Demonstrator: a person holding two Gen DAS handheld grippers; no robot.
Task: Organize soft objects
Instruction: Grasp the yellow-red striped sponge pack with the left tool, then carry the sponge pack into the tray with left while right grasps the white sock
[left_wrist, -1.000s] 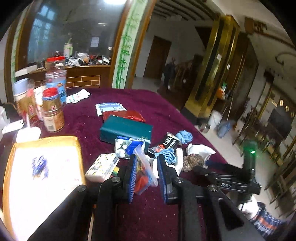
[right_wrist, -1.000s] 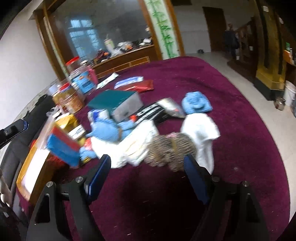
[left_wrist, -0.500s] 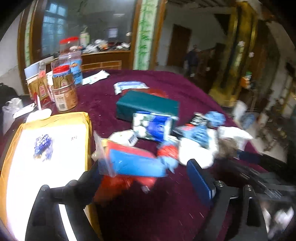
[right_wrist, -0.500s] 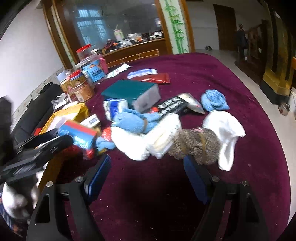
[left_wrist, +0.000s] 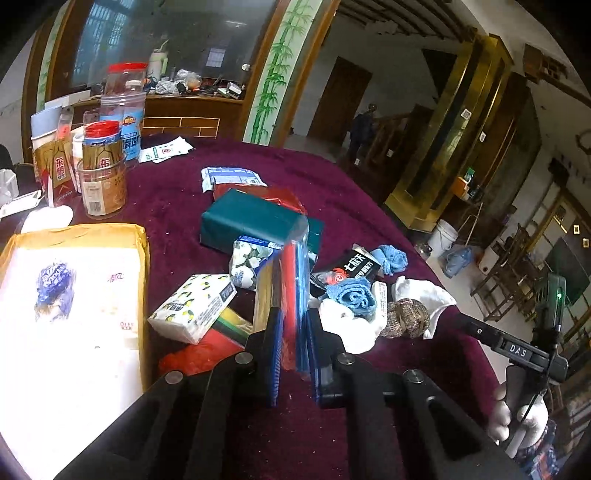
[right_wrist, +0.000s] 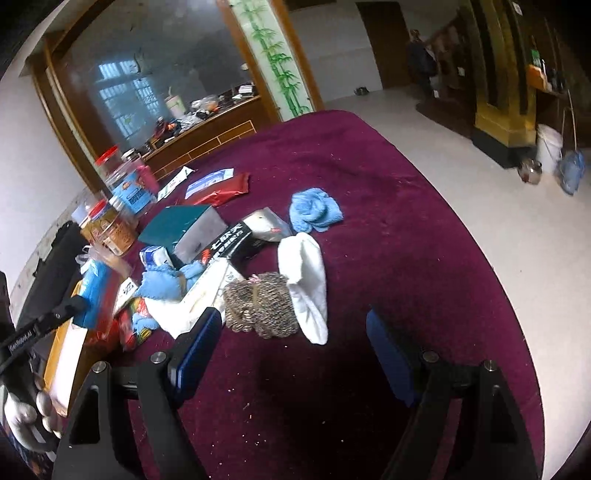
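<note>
My left gripper (left_wrist: 293, 349) is shut on a clear plastic bag with a blue and red pack (left_wrist: 291, 291) and holds it upright above the maroon table (left_wrist: 177, 199); the pack also shows in the right wrist view (right_wrist: 94, 295). My right gripper (right_wrist: 295, 350) is open and empty, just in front of a brown knitted roll (right_wrist: 260, 308) and a white sock (right_wrist: 306, 284). A blue cloth (right_wrist: 314, 210) lies farther back. A blue rolled sock (left_wrist: 351, 295) lies on white cloths (left_wrist: 347, 325).
A yellow tray (left_wrist: 74, 236) with a white pack stands at the left. Jars (left_wrist: 101, 173) stand at the back left. A green box (left_wrist: 255, 221), tissue packs (left_wrist: 194, 308), a black packet (left_wrist: 356, 264) and red packets (left_wrist: 258, 194) crowd the table's middle. The table edge curves at the right.
My left gripper let the bagged pack drop sideways with jaws open half a second ago, and now is shut on it again, holding it upright. My right gripper moved closer to the knitted roll.
</note>
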